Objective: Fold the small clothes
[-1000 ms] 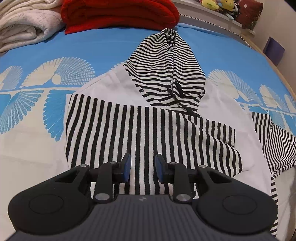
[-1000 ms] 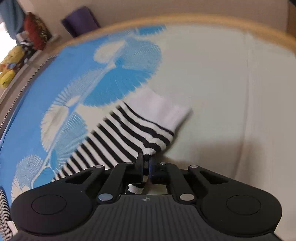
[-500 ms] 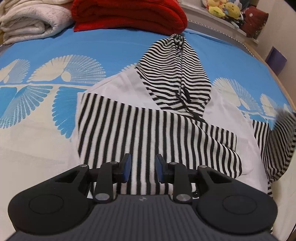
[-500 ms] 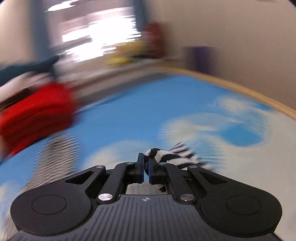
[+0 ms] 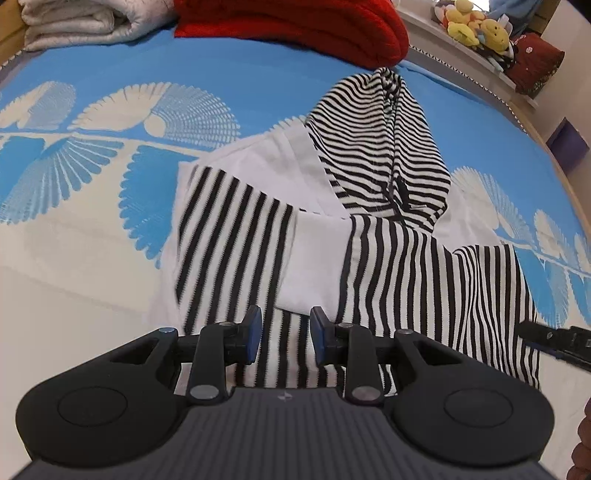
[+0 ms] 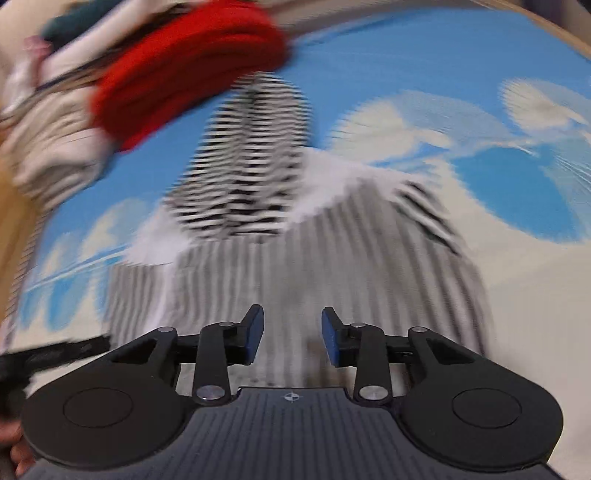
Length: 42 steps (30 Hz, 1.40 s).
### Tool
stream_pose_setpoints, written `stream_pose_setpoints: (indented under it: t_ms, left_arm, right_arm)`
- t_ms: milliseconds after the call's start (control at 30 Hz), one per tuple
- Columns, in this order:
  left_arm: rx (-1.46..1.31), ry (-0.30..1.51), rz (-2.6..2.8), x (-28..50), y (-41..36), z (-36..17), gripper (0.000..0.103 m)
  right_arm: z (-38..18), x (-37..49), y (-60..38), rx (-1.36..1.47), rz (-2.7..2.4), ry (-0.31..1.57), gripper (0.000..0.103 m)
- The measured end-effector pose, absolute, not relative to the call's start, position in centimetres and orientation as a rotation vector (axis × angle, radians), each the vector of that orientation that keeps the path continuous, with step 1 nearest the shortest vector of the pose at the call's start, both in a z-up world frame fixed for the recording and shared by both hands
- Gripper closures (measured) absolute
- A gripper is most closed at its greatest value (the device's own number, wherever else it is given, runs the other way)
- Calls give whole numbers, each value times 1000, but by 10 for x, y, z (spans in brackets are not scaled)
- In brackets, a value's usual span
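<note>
— What lies under me here?

— A bed spread with a blue and cream sheet printed with pale fan-shaped leaves (image 5: 110, 155). At its far end I see a folded red knitted blanket (image 5: 295, 26) beside a folded off-white quilted cover (image 5: 81, 22).

— And past the bed?

— A pale ledge (image 5: 461, 55) runs along the right side, with yellow plush toys (image 5: 476, 26) and a dark red cushion (image 5: 535, 62) on it. Beyond stands a cream wall (image 5: 569, 85), a purple box (image 5: 569, 147) low against it.
</note>
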State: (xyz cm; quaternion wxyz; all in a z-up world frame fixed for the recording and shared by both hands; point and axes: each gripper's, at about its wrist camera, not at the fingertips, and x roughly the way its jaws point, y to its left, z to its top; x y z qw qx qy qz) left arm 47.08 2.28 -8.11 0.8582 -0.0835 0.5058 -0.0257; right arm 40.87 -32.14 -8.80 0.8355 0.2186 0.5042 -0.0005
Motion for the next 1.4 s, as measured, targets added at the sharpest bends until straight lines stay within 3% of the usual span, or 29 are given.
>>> stream_pose_setpoints:
  t_ms: [167,367,433,1100,1167,1200,1233,1400]
  left_arm:
    - [-303,1097,-29,483,28,-106,72]
    - [-489,1122,25,500,35,-125,72]
    - [-523,1135,28,505,34,-131,66]
    - [-559,1129,135,508,28,-141,63]
    - [-544,1116,138,508,24,-141,65]
    - [-533,1109,138,508,23,-140,74]
    - [-520,1098,138,508,22,-138,92]
    - [-382,995,126,498,8,-110,93]
  right_arm:
    - [-102,404,-331,591,-76,1134,62]
    - [-93,416,-323,547,-77,1097,60]
    - [-90,421,-324,534,-75,1089,60]
    - [-95,422,-353,599,-181,1086,59]
    - [-95,422,-352,591,-180,1087,59]
    - [-95,422,-351,587,-180,1088,59]
    - [-96,423,-350,586,-182,1090,59]
    - [-94,427,-346,585,-190,1089,59]
